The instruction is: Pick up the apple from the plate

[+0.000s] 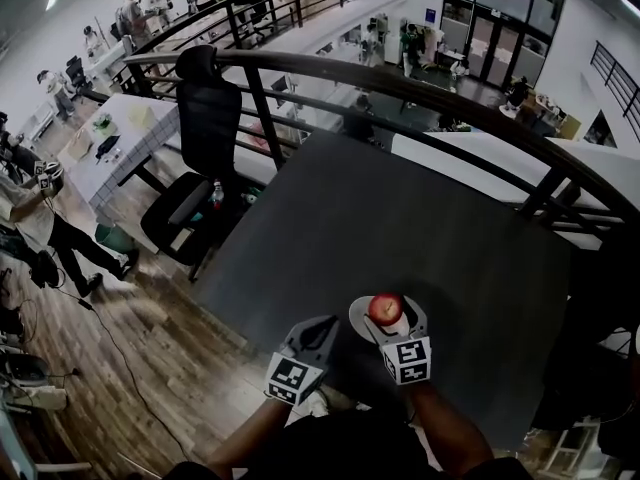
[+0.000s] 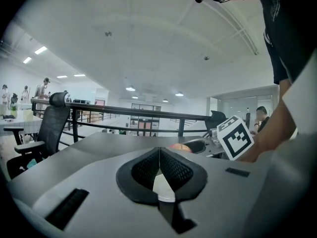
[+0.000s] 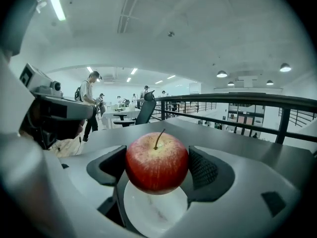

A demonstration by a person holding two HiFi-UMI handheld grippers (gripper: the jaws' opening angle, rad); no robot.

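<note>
Now, at the near edge of the dark grey table [image 1: 400, 218], the red apple [image 1: 386, 308] sits over a small white plate [image 1: 358, 318]. The right gripper [image 1: 392, 320] reaches in from the near side with one jaw on each side of the fruit. In the right gripper view the two dark ribbed pads pinch the apple [image 3: 156, 162] at its left and right flanks, stem up. The white plate [image 3: 153, 212] shows directly below it. Whether the apple's base touches the plate or hangs just clear of it cannot be told.

The left gripper [image 1: 318, 328] is just left of the plate, over the same near edge of the table. In the left gripper view its jaws are pressed together tip to tip with nothing between them. Beyond them to the right a sliver of the apple [image 2: 179, 146] shows beside the right gripper's marker cube [image 2: 235, 137].

Farther left, off the table, a black office chair [image 1: 205, 118] stands on the wooden floor. A dark curved railing [image 1: 400, 78] runs past the table's far side.
</note>
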